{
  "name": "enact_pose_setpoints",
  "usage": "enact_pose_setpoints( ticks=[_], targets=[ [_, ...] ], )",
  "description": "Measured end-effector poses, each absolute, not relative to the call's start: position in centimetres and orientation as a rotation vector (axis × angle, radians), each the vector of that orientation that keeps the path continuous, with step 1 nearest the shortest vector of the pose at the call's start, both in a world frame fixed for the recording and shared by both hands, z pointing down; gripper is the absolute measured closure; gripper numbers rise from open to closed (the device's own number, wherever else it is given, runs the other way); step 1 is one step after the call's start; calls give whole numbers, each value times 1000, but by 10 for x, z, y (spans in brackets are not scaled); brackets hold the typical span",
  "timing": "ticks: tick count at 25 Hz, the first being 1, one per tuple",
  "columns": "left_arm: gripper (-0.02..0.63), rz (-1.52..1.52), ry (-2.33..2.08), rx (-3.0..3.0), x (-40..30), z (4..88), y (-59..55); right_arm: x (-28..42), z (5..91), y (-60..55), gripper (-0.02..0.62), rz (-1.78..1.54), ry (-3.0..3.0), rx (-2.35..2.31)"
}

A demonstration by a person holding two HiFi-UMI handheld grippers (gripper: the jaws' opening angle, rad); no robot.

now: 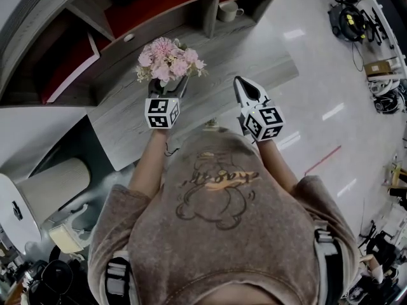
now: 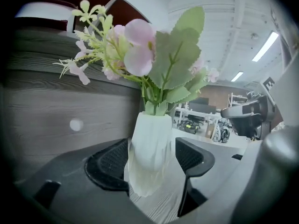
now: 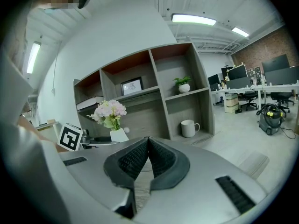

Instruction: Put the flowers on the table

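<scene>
Since the fingers (image 2: 105, 164) of our left gripper (image 1: 167, 88) clamp the vase (image 2: 150, 143) low, the flowers (image 1: 168, 59) ride upright over the surface (image 1: 254, 62), upper centre of the head view. Our right gripper (image 3: 147, 141), fingers together, holds nothing.

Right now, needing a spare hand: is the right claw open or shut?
Shut and empty: the right gripper view shows the right claw with tips touching, nothing between.
</scene>
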State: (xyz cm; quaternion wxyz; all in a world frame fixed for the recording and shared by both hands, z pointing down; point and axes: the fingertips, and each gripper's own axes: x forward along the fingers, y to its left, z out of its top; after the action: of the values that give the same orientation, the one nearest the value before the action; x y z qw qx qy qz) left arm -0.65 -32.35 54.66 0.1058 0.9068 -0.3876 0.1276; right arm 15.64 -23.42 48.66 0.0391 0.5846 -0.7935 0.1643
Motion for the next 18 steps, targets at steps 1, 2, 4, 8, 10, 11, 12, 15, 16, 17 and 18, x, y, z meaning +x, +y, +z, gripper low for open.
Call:
enact_pose_setpoints(
  ticks=[1, 2, 4, 8, 10, 11, 12, 15, 16, 17, 18],
  targets=[
    [295, 369, -1146, 2671, -8, 544, -322, 155, 487, -233, 597, 503, -2437, 1787],
    [295, 362, -1151, 2670, -9, 541, -321, 153, 486, -233, 597, 503, -2443, 1781],
    [295, 346, -1164, 2668, -13, 534, -317, 148, 485, -232, 597, 500, -2458, 1764],
    [295, 304, -1196, 2666, -22, 518, -310, 135, 483, -233, 597, 491, -2493, 1716],
    [295, 286, -1214, 2662, -29, 510, -306, 128, 483, -233, 597, 487, -2511, 1689],
    [295, 277, -1224, 2659, -32, 506, -304, 124, 483, -233, 597, 486, -2520, 1675],
    [295, 267, -1233, 2657, -36, 502, -301, 119, 482, -234, 597, 486, -2530, 1662],
    [295, 241, -1254, 2656, -48, 490, -291, 107, 480, -233, 597, 478, -2557, 1621],
    [295, 231, -1261, 2655, -52, 486, -287, 102, 479, -233, 597, 475, -2566, 1610],
    [295, 221, -1268, 2653, -56, 482, -284, 98, 478, -233, 597, 472, -2573, 1599],
    [295, 210, -1276, 2649, -59, 479, -281, 95, 477, -233, 597, 470, -2581, 1588]
  ],
)
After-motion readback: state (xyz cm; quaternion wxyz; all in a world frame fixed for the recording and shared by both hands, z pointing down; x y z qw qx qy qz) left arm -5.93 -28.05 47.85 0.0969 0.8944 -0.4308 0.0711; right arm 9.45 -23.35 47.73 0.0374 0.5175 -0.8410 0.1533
